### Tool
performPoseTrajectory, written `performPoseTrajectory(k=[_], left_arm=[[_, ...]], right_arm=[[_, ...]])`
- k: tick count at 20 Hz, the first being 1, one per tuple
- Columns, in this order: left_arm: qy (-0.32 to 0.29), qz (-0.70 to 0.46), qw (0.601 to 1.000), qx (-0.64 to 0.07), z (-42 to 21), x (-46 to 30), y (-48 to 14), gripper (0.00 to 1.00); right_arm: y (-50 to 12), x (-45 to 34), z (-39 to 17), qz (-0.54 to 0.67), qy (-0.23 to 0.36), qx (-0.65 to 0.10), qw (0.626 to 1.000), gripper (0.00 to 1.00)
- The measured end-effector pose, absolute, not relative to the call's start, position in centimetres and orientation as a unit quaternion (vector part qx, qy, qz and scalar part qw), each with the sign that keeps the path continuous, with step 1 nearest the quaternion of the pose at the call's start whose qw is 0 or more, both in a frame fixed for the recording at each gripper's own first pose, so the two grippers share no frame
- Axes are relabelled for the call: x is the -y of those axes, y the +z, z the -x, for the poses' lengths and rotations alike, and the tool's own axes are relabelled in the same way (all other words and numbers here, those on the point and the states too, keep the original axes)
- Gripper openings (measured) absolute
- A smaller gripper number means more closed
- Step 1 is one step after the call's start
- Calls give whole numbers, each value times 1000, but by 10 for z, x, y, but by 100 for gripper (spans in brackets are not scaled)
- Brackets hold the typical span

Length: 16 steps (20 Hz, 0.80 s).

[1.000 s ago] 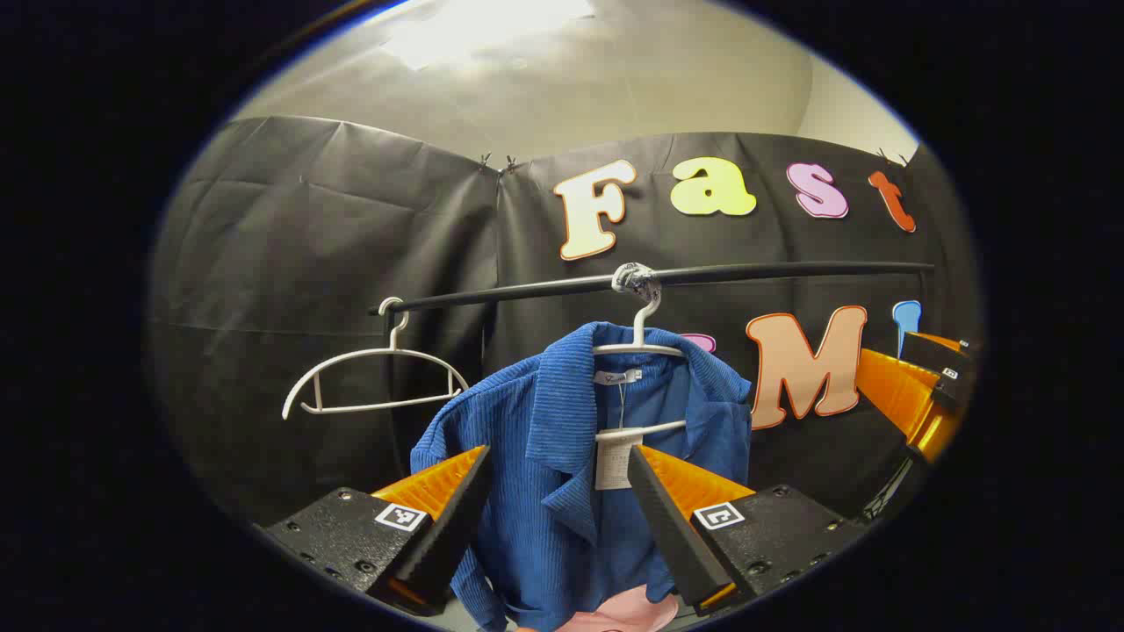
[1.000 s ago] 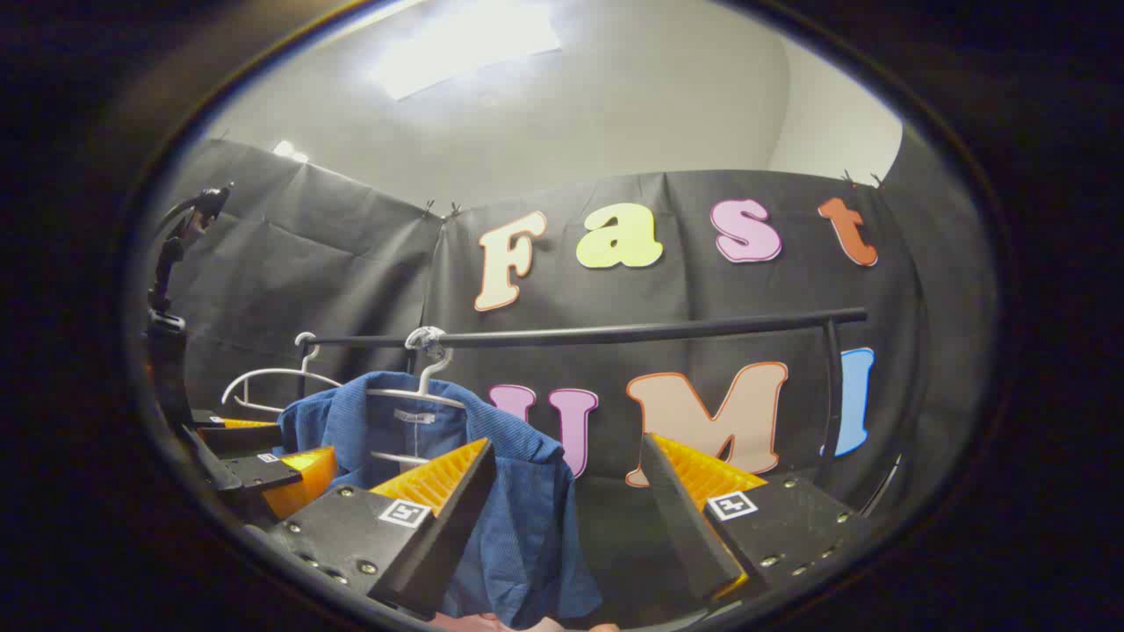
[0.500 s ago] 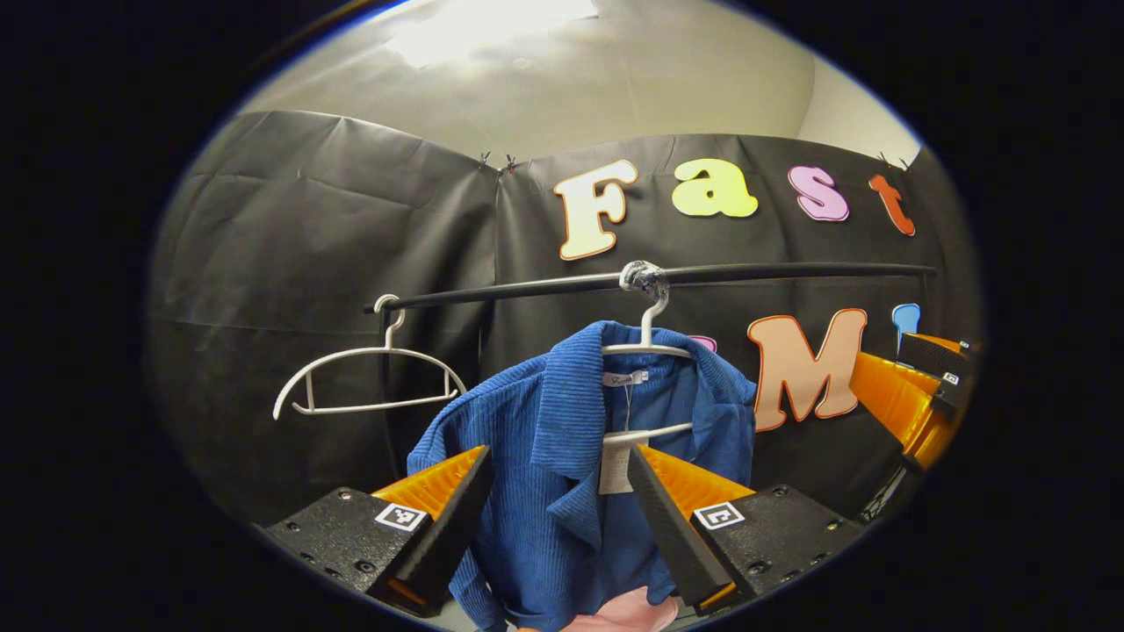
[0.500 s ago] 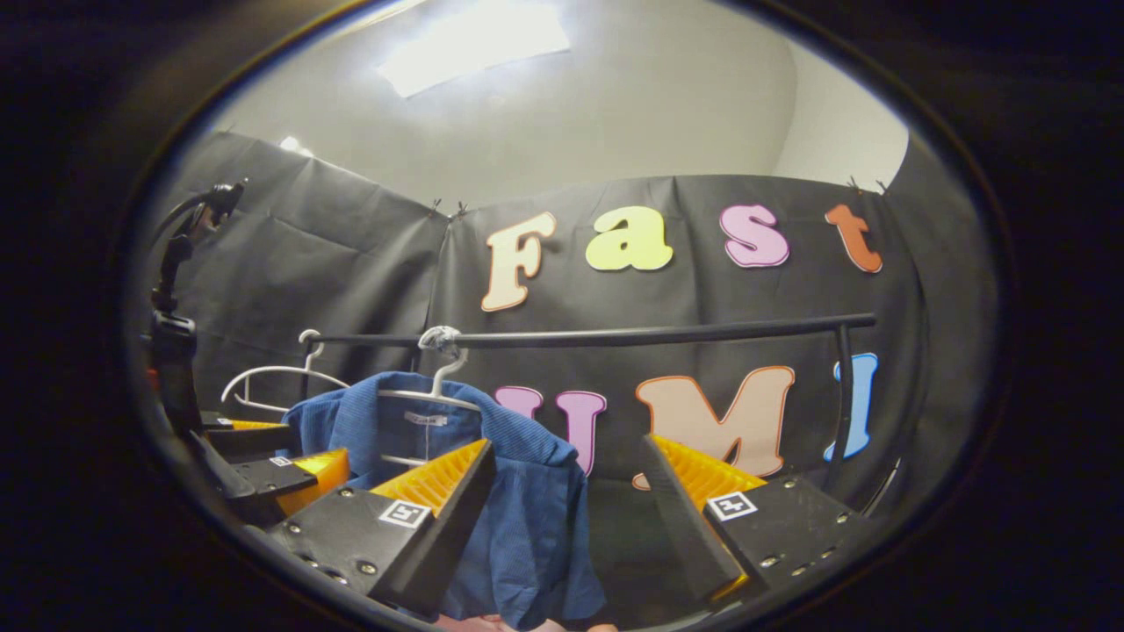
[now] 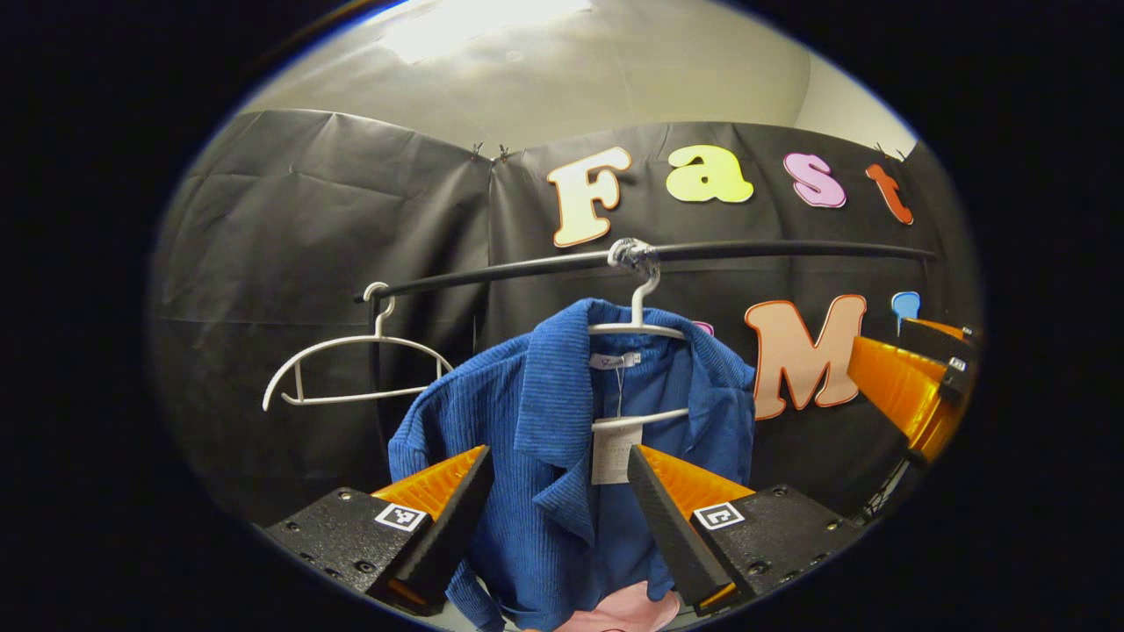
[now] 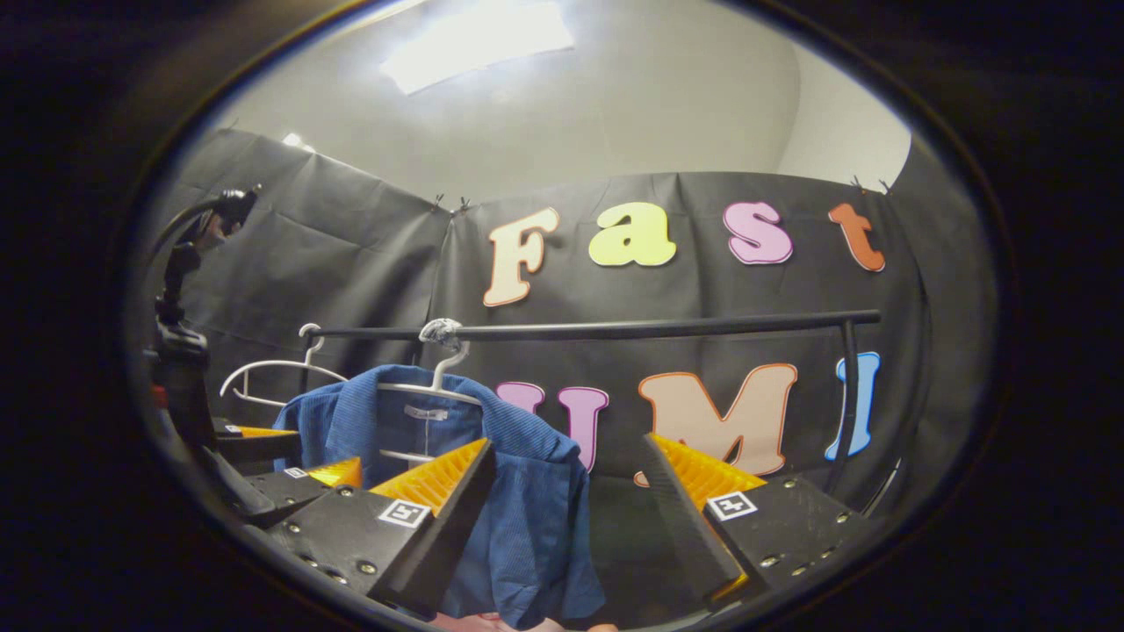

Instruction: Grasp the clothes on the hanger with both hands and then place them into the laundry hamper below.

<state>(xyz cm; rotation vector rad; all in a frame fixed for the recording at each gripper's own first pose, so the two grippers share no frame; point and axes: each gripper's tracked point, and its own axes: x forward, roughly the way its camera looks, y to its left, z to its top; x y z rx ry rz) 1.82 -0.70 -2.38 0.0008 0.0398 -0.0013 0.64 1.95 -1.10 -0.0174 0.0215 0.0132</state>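
Shirt: blue ribbed shirt [image 5: 562,474] hung on a white hanger [image 5: 634,328], collar open, a pale tag dangling inside the neck; in the left gripper view it sat at the centre, reaching down to 6 o'clock between the fingers.
Rail: black rail [image 5: 773,250] ran across the booth from 9 to 3 o'clock, with the hanger's wrapped hook over it.
Spare hanger: empty white hanger [image 5: 351,369] hung on the same rail, toward 9 o'clock of the shirt and apart from it.
Left gripper: left gripper [image 5: 558,491] faced the shirt front, its fingers spread wide with blue cloth showing in the gap; whether either finger touched the cloth could not be told.
Right gripper: right gripper [image 6: 566,509] pointed at the shirt's sleeve side, fingers spread apart, holding nothing; the shirt [image 6: 518,527] lay behind its 9 o'clock finger and partly in the gap.
Other gripper seen: in the right gripper view the left gripper [image 6: 290,456] showed at 9 o'clock, just beside the shirt; in the left gripper view an orange finger of the right gripper [image 5: 904,391] showed at 3 o'clock.
Pink thing: a patch of pink [image 5: 628,610] showed at 6 o'clock under the shirt's hem; what it was could not be told.
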Motion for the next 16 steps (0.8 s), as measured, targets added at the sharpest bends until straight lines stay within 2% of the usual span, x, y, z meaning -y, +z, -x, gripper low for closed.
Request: performPoseTrajectory(k=[1, 3, 4, 5, 8, 10, 16], left_arm=[[4, -3, 1000, -25, -21, 7, -30, 95], [11, -5, 999, -34, -29, 9, -44, 92], [17, -7, 999, -39, -32, 8, -50, 95], [22, -10, 999, -43, -36, 7, -56, 92], [37, -17, 998, -55, -47, 2, -71, 95], [44, -23, 997, -55, -55, -1, -76, 92], [39, -19, 997, -61, -67, -10, -81, 42]], right_arm=[[-11, -19, -7, 8, 7, -12, 1000, 99], [-14, -17, -6, 10, 7, -17, 1000, 98], [-14, -16, -6, 12, 7, -19, 1000, 98], [-15, -15, -6, 14, 8, -20, 1000, 98], [-18, -10, -9, 20, 7, -23, 1000, 98], [-20, -9, -11, 22, 6, -26, 999, 99], [-34, -18, -19, 27, 21, -38, 999, 99]])
